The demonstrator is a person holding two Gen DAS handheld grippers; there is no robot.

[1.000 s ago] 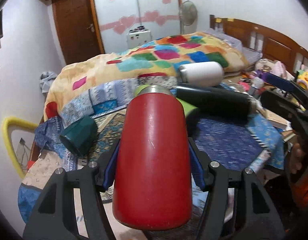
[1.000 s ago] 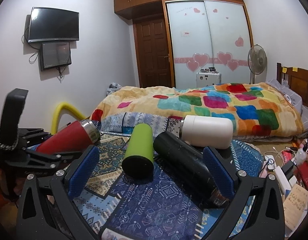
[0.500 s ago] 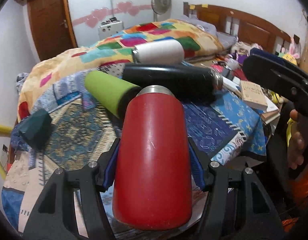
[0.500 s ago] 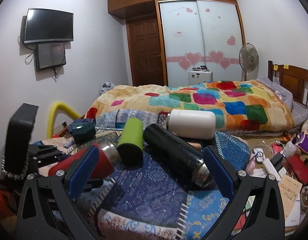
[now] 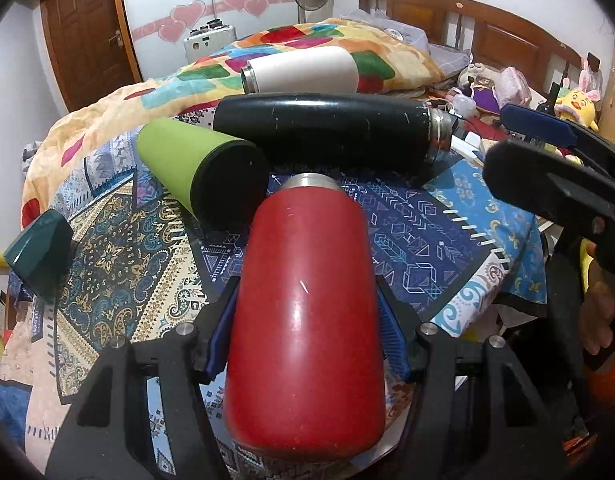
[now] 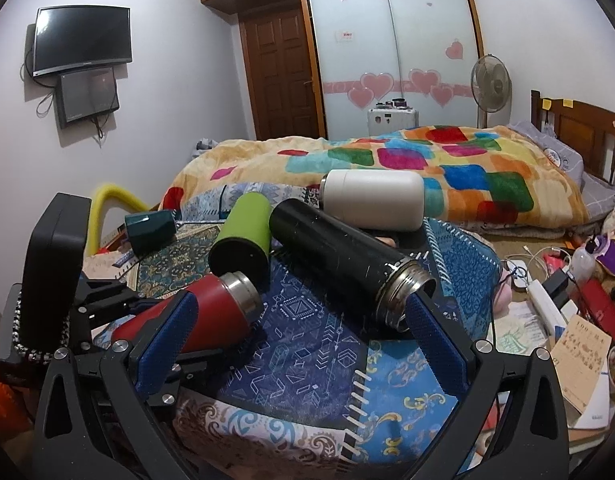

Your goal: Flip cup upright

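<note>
My left gripper (image 5: 305,328) is shut on a red flask cup (image 5: 305,320), held by its body with the steel mouth pointing forward and down toward the patterned cloth (image 5: 419,240). In the right wrist view the red cup (image 6: 211,312) lies tilted at the left, mouth toward the centre, low over the cloth. My right gripper (image 6: 297,344) is open and empty above the cloth's near edge. A green cup (image 5: 195,168), a long black flask (image 5: 331,132) and a white cup (image 5: 303,70) lie on their sides behind.
A dark green lid-like cup (image 5: 39,248) lies at the table's left. A bed with a colourful blanket (image 6: 427,160) stands behind. Clutter, cables and papers (image 6: 579,360) fill the floor to the right. The open right gripper (image 5: 547,168) shows at the right of the left wrist view.
The left gripper has carried the red cup forward and lower toward the cloth, nearer the green and black flasks. The right gripper has shifted a little; it stays open.
</note>
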